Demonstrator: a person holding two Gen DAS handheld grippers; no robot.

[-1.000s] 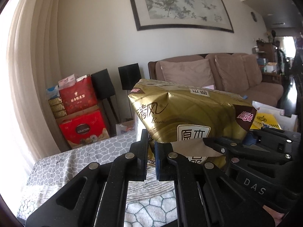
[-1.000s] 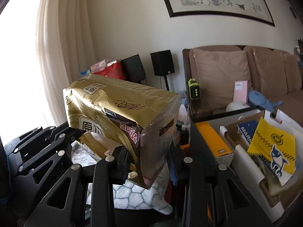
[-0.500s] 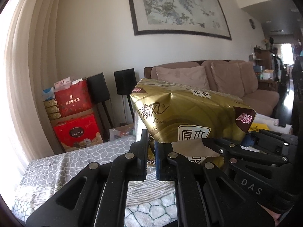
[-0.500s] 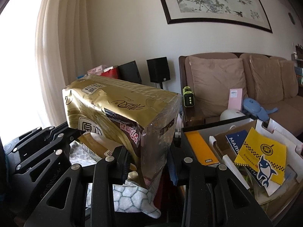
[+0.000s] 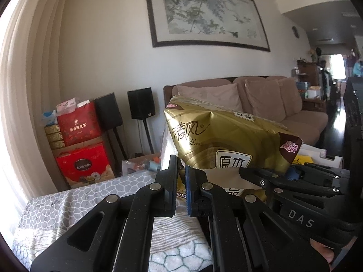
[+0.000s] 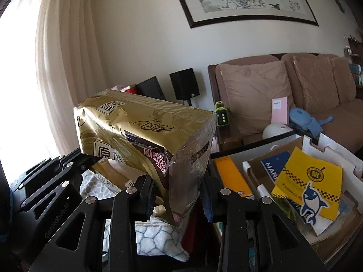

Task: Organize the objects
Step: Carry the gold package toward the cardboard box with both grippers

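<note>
A gold pack [image 5: 224, 140] of tissues is held off the surface between the two hand-held grippers, above a tabletop [image 5: 74, 201] covered in a grey pebble-patterned cloth. The pack's end reads "清风" with "Breeze" partly cut off beneath it, a boxed "原木" below, and a brown corner patch with pink characters too small to read. In the right wrist view the side shows "清风" upside down, a boxed "原木" again, and "New" on a brown-and-pink band.

The pack's long axis runs roughly level from one gripper to the other, tilted slightly.

The left hand-held gripper [image 5: 180, 189] is clenched almost fully, pinching the thin lower seam at the pack's end. The right hand-held gripper [image 6: 177, 195] is partly spread and grasps the other end, its pads against the pack's wrapper on either side.

Its black body reads "DAS" in the left wrist view; the left one reads "GenRobot.AI" in the right wrist view.

Right of the pack a box [image 6: 317, 142] holds a yellow card [image 6: 310, 181] with a shark drawing and a blue item lettered "MAR...". A red carton [image 5: 84, 165] by the wall reads "COLLECTION".
</note>
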